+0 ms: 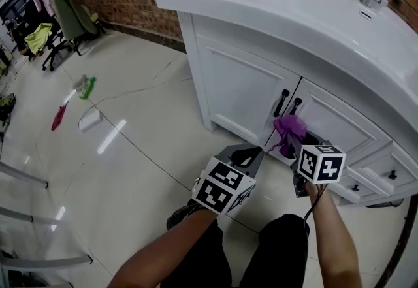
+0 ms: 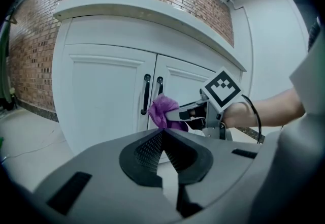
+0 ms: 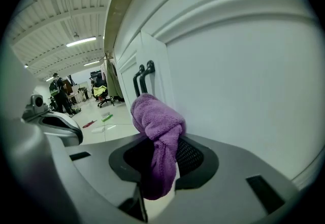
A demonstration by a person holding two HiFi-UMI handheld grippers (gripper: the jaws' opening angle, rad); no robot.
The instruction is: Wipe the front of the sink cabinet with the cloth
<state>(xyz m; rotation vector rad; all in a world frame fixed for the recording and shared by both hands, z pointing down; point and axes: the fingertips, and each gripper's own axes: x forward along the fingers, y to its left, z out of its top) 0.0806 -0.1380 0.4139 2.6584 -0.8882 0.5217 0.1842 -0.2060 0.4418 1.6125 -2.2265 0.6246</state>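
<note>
Cloth [image 3: 155, 131] pinched in right tongs [image 3: 158, 166] near cabinet [image 1: 245, 87].

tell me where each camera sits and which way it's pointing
Head view: on the person's head, looking steeply down at the cabinet front; both arms, left tool and right tool show.
Left gripper view: on the left tool, facing the cabinet doors; its shut jaws and the right tool show.
Right gripper view: on the right tool, looking along the cabinet; its jaws grip the cloth.
All share the cloth and door handles.
</note>
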